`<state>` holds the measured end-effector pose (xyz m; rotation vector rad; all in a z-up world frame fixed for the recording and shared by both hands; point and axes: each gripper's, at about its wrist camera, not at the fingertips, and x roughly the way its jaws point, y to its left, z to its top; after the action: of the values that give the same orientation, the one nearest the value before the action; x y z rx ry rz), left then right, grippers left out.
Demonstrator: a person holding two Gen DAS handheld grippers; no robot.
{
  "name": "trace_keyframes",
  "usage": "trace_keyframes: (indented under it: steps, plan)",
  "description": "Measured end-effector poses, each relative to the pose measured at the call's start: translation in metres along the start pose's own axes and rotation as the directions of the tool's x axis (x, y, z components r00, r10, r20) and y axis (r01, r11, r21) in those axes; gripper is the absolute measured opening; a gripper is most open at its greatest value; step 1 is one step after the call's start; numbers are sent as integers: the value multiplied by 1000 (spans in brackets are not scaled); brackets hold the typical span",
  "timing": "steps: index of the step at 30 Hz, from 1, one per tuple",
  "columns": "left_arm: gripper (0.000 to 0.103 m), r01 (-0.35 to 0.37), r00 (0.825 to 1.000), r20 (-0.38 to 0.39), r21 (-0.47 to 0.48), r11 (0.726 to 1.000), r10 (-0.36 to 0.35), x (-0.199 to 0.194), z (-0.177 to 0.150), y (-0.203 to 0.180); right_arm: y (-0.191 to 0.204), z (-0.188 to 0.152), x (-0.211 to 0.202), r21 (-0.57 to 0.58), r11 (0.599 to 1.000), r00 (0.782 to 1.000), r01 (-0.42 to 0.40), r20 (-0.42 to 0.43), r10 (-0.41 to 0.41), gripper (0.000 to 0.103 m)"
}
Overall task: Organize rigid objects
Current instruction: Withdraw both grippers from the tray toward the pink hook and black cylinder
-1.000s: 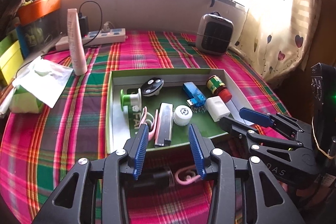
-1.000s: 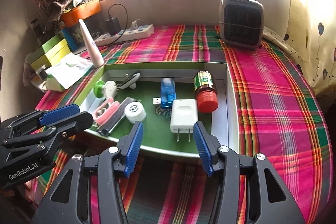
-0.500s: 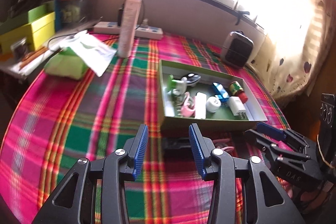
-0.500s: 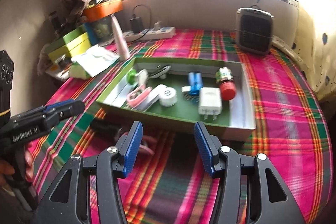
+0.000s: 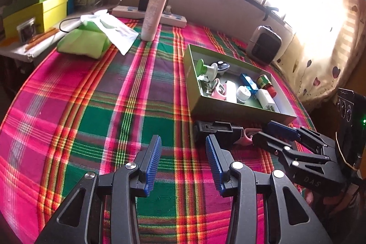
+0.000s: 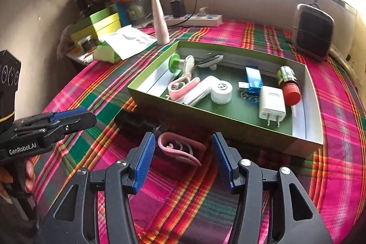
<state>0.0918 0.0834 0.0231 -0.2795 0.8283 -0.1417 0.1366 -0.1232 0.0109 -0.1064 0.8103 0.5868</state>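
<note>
A green box (image 6: 146, 96) on the plaid cloth holds several small items: a white charger (image 6: 272, 102), a red-capped bottle (image 6: 289, 86), a blue USB stick (image 6: 252, 79), a white round cap (image 6: 221, 93), a pink clip (image 6: 183, 86). The box also shows in the left wrist view (image 5: 228, 110). In front of it lie a black object (image 6: 135, 121) and a pink earhook (image 6: 176, 149). My right gripper (image 6: 180, 161) is open just above the earhook. My left gripper (image 5: 183, 161) is open and empty over bare cloth, left of the black object (image 5: 217, 129).
A white tube (image 5: 155, 10), a power strip (image 5: 151, 15), a green tissue pack (image 5: 84, 42) and yellow-green boxes (image 5: 36, 13) stand at the back left. A small heater (image 6: 313, 32) stands at the back right. The table drops off at the left.
Both grippers have drawn back from the box and risen. The left one has swung left over bare cloth. The black object and pink earhook have come into full view in front of the box.
</note>
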Motion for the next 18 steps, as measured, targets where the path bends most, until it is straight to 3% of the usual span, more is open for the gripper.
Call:
trace_keyframes:
  steps: [12,18]
  plan:
    - [40,8,1000,-10,-24,1000,-9,3,1,8,23,-11,-6,-112,987,991,-112,-83,103,53]
    - [40,23,999,-25,-11,1000,-23,8,3,4,20,-7,-8,-179,983,999,28,-29,-34,53]
